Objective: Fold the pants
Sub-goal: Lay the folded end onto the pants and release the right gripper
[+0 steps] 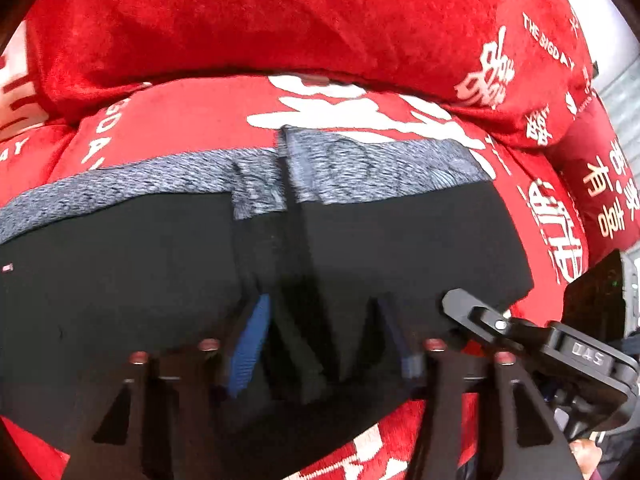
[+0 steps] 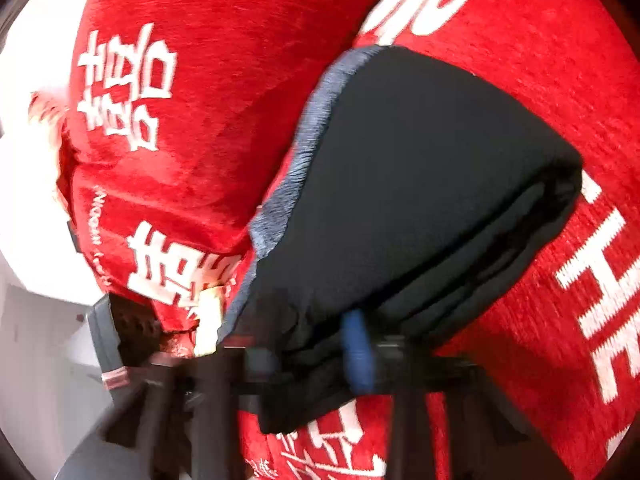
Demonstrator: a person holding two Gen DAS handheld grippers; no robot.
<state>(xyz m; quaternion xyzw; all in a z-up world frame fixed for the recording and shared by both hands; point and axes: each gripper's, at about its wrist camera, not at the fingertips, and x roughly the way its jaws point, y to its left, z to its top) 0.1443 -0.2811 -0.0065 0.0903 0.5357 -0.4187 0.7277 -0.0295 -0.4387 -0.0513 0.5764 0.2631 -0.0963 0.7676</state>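
Observation:
The pants (image 1: 380, 240) are black with a grey heathered waistband (image 1: 352, 164). They lie folded on a red sofa seat (image 1: 192, 120). My left gripper (image 1: 324, 332) is open, its blue-padded fingers (image 1: 250, 344) spread over the near black edge. The right gripper's black finger (image 1: 476, 312) shows at the pants' right corner. In the right wrist view the folded stack (image 2: 420, 184) shows layered edges. My right gripper (image 2: 312, 348) sits at its near edge, blurred; one blue pad (image 2: 356, 352) presses against the cloth. Whether its jaws clamp the fabric is unclear.
A red back cushion (image 1: 280, 20) with white characters rises behind the pants. A red armrest (image 1: 596, 184) is at the right. A big red cushion (image 2: 168, 120) lies left of the stack in the right wrist view, with white floor (image 2: 36, 320) beyond the sofa edge.

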